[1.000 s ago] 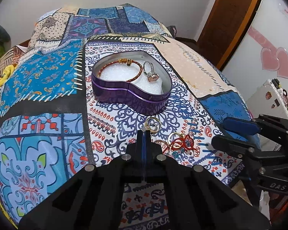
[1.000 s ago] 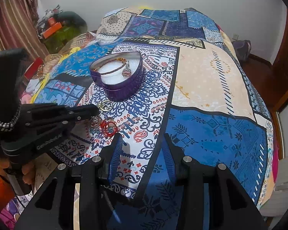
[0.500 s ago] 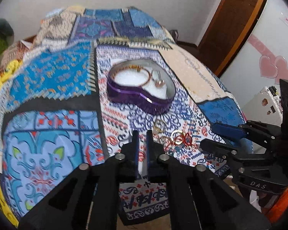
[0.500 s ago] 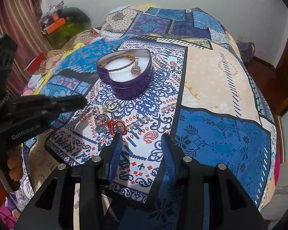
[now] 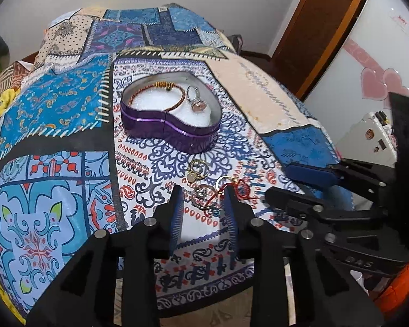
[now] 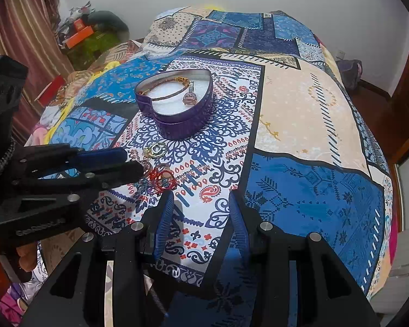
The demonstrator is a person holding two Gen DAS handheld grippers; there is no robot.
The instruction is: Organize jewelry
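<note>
A purple heart-shaped tin (image 5: 174, 133) (image 6: 177, 128) stands open on the patterned bedspread. On its white lining lie a beaded bracelet (image 5: 156, 92) (image 6: 163, 88) and a ring with a pink stone (image 5: 197, 103) (image 6: 189, 96). Nearer me on the cloth lie loose gold pieces (image 5: 197, 170) (image 6: 155, 150) and a red string piece (image 5: 241, 188) (image 6: 165, 179). My left gripper (image 5: 203, 204) (image 6: 128, 164) hovers over them, its jaws opening; a gold hoop (image 5: 204, 197) shows between the tips, untouched by the pads. My right gripper (image 6: 201, 209) (image 5: 300, 188) stands open with nothing in it, just right of the pile.
The bedspread's near edge (image 5: 204, 297) runs just under both grippers. A brown door (image 5: 321, 24) and a white cabinet with pink heart stickers (image 5: 373, 81) stand on the right. Striped curtain and clutter (image 6: 79, 35) fill the far left. A hand (image 6: 24, 256) holds the left gripper.
The left gripper's jaws, shut a second ago, have parted and now frame the gold hoop. The right gripper has kept still and open.
</note>
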